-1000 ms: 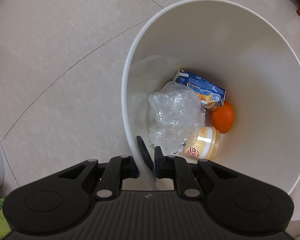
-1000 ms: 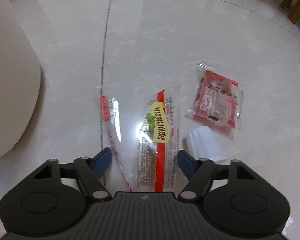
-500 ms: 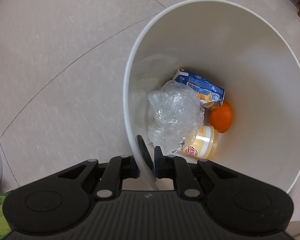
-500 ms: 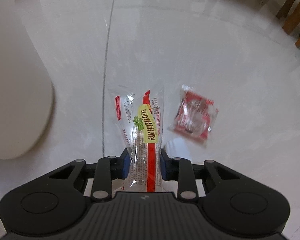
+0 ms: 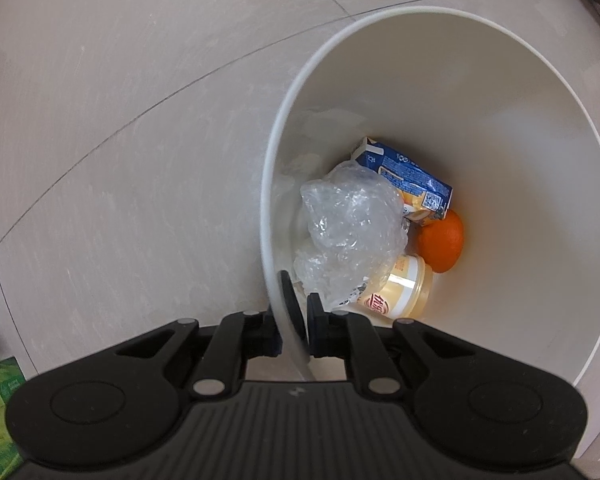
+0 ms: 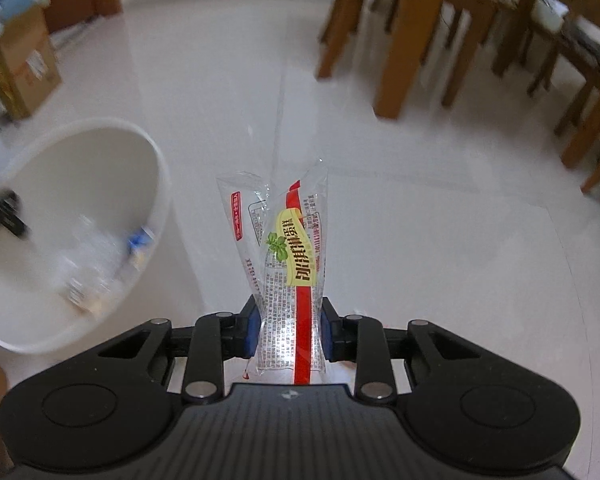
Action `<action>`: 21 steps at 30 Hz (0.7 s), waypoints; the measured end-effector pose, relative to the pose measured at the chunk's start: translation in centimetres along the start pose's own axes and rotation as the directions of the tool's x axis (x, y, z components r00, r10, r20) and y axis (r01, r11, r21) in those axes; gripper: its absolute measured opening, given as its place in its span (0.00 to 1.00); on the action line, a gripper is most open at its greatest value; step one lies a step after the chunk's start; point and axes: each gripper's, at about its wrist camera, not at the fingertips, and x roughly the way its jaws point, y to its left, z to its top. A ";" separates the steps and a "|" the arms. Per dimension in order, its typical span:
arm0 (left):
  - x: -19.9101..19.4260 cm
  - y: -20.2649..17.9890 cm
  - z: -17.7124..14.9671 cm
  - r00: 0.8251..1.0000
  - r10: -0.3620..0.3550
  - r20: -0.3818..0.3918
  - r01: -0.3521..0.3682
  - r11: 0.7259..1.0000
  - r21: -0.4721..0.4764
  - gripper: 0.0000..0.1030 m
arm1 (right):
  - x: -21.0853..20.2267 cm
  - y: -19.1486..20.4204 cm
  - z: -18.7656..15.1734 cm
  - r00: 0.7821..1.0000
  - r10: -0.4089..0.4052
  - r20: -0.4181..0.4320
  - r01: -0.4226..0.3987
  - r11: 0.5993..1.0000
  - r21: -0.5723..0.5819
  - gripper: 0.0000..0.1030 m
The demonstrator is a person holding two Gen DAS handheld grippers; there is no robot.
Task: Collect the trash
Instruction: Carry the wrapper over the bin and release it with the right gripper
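Floor [image 6: 420, 220]: pale glossy tile, wide open ahead of the right gripper; wooden chair and table legs [image 6: 404, 40] crowding the far right, cardboard box [image 6: 20, 68] at far left.
Bin [image 5: 480, 92]: white, tilted, mouth wide open; rim [image 5: 266, 216] running down into the left gripper; in the right wrist view lying to the left, blurred.
Bin contents: crumpled clear plastic [image 5: 352, 232], blue carton [image 5: 408, 176], orange [image 5: 440, 242], pale yellow cup [image 5: 396, 292], all at the bottom.
Left gripper [image 5: 298, 312]: nearly closed, pinching the bin wall at the near rim, one finger outside, one inside.
Right gripper [image 6: 288, 332]: narrowed onto a clear wrapper [image 6: 288, 248] with red stripe and yellow label, clamped at its near end; wrapper standing up off the floor, right of the bin.
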 end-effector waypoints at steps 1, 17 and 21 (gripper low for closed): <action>-0.1 0.0 0.0 1.000 -0.001 -0.002 0.001 1.000 -0.004 0.09 | -0.8 0.6 0.7 1.000 0.018 0.017 -0.018 1.000 -0.009 0.32; -1.1 0.5 0.3 1.000 -0.004 -0.007 0.004 0.999 -0.046 0.08 | -1.7 10.1 5.2 0.986 0.166 0.010 -0.163 0.976 -0.145 0.57; -1.0 0.5 0.3 1.000 0.000 -0.009 0.000 0.999 -0.048 0.08 | -2.6 7.5 4.1 0.992 0.127 0.026 -0.124 0.989 -0.082 0.62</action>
